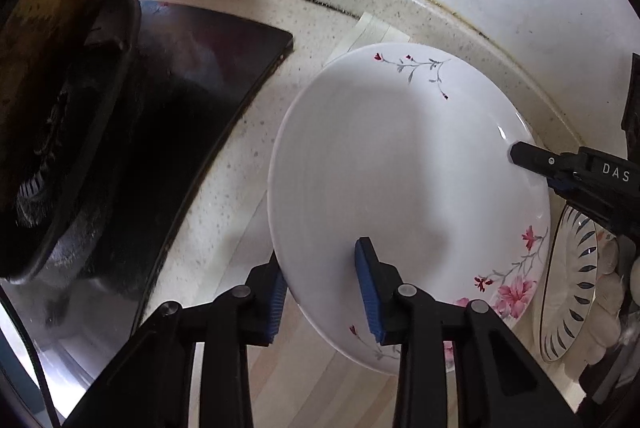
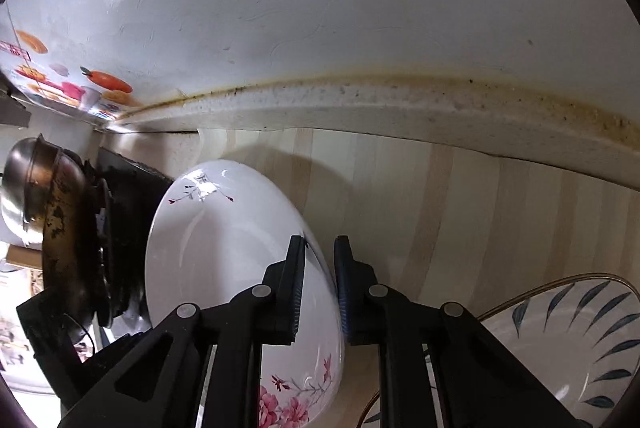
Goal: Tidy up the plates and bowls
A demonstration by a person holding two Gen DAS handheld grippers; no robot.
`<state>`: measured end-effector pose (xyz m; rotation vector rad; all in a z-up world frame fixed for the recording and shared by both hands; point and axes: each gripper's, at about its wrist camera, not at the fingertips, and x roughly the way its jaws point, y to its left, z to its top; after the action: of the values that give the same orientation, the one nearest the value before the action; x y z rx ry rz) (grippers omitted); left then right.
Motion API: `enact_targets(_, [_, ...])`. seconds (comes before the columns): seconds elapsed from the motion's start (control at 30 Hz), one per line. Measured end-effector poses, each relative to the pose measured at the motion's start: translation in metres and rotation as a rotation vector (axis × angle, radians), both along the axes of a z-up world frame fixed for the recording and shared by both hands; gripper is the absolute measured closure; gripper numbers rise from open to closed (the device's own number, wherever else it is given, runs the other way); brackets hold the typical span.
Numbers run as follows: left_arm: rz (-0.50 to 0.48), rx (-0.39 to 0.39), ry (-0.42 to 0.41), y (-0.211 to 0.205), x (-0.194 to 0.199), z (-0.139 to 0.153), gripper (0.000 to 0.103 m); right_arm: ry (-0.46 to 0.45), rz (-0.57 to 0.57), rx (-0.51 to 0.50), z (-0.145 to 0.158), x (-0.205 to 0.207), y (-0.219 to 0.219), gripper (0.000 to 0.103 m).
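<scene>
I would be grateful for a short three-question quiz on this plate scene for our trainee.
1. True or false: the floral plate lies flat on the counter with no tongs touching it.
2. What sits just right of the floral plate in both views? A) a leaf-patterned dish B) a glass cup C) a kitchen knife
3. Fill in: the left tongs and the right tongs each straddle the plate's ____.

Key: 1 false (it is tilted and both tongs hold it); 2 A; 3 rim.
</scene>
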<state>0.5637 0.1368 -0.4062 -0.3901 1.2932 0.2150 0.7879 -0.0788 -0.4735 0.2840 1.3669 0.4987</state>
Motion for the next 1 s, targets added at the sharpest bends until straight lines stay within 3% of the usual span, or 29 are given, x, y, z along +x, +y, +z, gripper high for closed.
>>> enact_targets(0.27, [-0.045, 0.019, -0.037, -0.007, -0.004, 0.018, 0.076, -0.023, 0.001, 0.002, 0.014, -0.015, -0.014, 0.092])
enact_targets(0.57, [-0.128, -0.003, -0.088, -0.026, -0.014, 0.049, 0.076, -0.079, -0.031, -0.013, 0.060, -0.060, -0.050, 0.093])
enact_targets(0.8, [-0.226, -0.031, -0.138, -0.052, -0.031, 0.089, 0.076, -0.118, -0.105, 0.012, 0.103, -0.129, -0.103, 0.094])
enact_targets(1.0, [-0.314, -0.048, -0.133, -0.087, -0.067, 0.108, 0.076, -0.137, -0.150, 0.025, 0.125, -0.204, -0.155, 0.094])
